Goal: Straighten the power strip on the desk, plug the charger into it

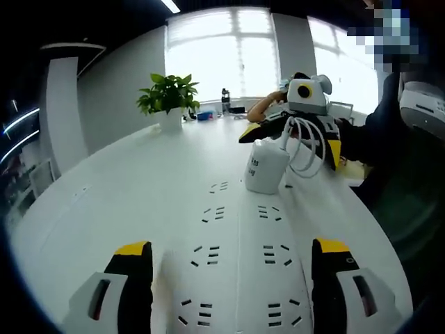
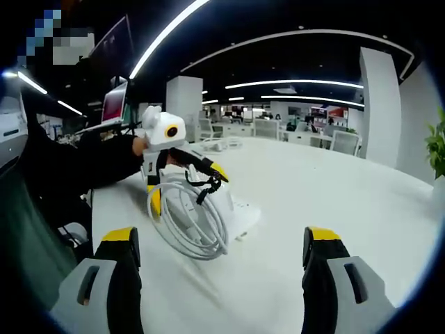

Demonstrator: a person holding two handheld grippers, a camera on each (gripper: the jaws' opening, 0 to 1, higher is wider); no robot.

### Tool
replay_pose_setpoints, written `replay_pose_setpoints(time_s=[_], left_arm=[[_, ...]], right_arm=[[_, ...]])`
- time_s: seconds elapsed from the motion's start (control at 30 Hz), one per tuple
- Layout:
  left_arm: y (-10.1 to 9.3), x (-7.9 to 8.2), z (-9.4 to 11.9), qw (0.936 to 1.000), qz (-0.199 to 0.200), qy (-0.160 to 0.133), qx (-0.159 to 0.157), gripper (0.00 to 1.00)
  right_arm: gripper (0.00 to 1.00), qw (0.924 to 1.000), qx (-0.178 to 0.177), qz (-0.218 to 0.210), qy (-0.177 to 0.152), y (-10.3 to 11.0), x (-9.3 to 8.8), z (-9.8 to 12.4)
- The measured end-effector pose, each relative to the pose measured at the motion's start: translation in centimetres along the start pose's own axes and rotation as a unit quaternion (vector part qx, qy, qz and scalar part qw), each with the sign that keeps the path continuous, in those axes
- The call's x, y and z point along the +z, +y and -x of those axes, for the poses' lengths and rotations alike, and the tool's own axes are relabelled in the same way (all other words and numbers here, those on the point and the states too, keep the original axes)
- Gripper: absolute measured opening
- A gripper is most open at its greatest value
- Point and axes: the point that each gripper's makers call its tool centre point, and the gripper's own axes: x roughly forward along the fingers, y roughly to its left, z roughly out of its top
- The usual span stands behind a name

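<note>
Up close in the left gripper view, the left hand-held gripper [image 1: 233, 289] stands wide open, its yellow-tipped jaws straddling the white power strip [image 1: 236, 250], which runs from six o'clock up toward twelve along the white tabletop [image 1: 125, 188]. Whether the jaws touch the strip's sides I cannot tell. At the strip's far end, about one o'clock, sits the white charger [image 1: 264, 167] with its coiled white cable [image 1: 306, 149] looped beside it, and the right hand-held gripper [image 1: 306, 104] hovers right behind it. Farther off at eleven o'clock a potted plant [image 1: 169, 97] stands on the tabletop before bright windows. From the right gripper view, the right hand-held gripper [image 2: 219, 278] is likewise open and holds nothing, its jaws well apart over bare tabletop [image 2: 334, 188]. Ahead at ten to eleven o'clock the left hand-held gripper [image 2: 188, 163] sits at the power strip [image 2: 240, 212], with the cable coil [image 2: 188, 219] lying in front of it.
</note>
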Motion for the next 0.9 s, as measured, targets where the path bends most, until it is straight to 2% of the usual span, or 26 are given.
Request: replay_pose_setpoints(time_s=[0.33,0.53,0.9], left_arm=[[-0.3,0.0,0.6,0.9999,0.002,-0.004,0.011,0.99],[0.4,-0.6,1.4,0.9993,0.005,0.001,0.038,0.99],[0.4,-0.5,3.4,0.9976,0.017,-0.022,0.064,0.99]], right_arm=[[0.97,1.0000,0.007,0.004,-0.001,0.4,0.3,-0.2],[0.97,0.9999,0.008,0.007,-0.002,0.6,0.5,-0.3],[0.97,0.9999,0.013,0.010,-0.001,1.2,1.0,-0.5]])
